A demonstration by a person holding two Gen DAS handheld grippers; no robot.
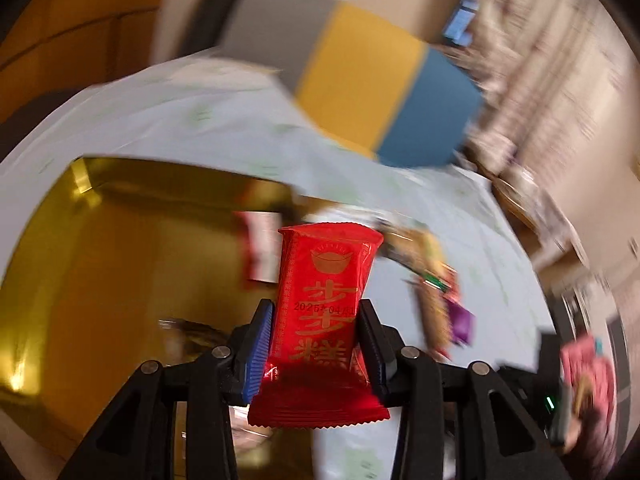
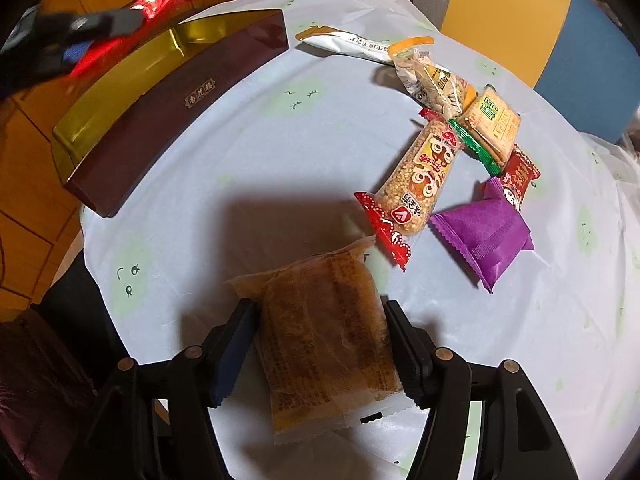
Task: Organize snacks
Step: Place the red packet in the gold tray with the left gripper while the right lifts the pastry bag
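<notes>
**Two snacks gripped, one above the gold box**

The left gripper pinches a red snack packet between its blue pads, which press in on both sides of the wrapper. The packet stands upright, glossy red with gold characters, a gold bowl-like emblem and a printed date; its crimped bottom edge hangs below the fingers. It is held in the air over the near edge of the gold box, as the right wrist view shows. The box is open, shiny gold inside with dark maroon outer walls and a small label on its long side. Something red and white seems to lie inside it, though the left view is too blurred to be sure.

The right gripper closes on a brown snack packet, a clear wrapper with dark print over a golden-brown cake, close above the pale tablecloth in front of the box.

To the right of the box, well apart from it, lies a cluster of snacks: a white sachet, a seed pack, a cracker pack, a puffed-grain bar and a purple packet.
</notes>
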